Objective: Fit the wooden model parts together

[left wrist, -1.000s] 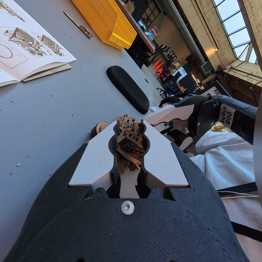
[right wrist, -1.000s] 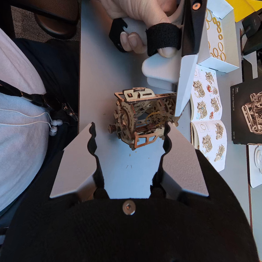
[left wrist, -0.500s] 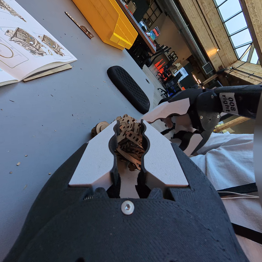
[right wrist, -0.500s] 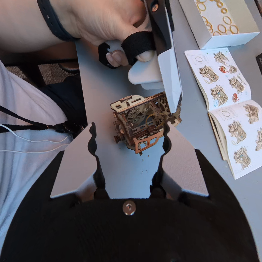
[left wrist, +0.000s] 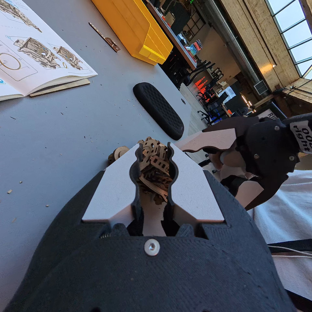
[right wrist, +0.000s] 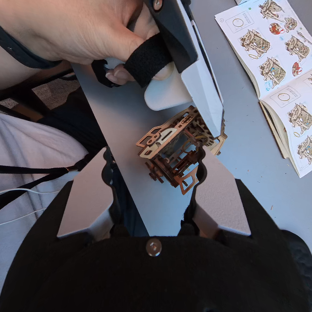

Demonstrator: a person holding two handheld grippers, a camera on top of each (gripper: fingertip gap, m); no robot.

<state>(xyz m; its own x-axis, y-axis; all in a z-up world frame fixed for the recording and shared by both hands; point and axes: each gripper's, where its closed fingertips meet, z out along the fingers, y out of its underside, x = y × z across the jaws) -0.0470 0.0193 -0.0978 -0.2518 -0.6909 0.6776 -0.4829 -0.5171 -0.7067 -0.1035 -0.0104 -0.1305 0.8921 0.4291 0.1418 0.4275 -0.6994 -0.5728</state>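
At the desk [right wrist: 168, 211] near edge, left gripper [left wrist: 153, 168] clamps the light, fragile wooden model [right wrist: 175, 152]; right gripper [right wrist: 155, 172], spread wide, should take its stiff frame.

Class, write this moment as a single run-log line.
left gripper: shut on wooden model | right gripper: open, beside model | model: on table | manual: open

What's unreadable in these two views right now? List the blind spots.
- Left wrist view: most of the wooden model is hidden behind the left gripper fingers; contact faces not visible.
- Right wrist view: the model's far side is covered by a left gripper finger.
- Right wrist view: the instruction booklet is cut off by the right edge.
- Right gripper: whether its right finger touches the model is unclear.
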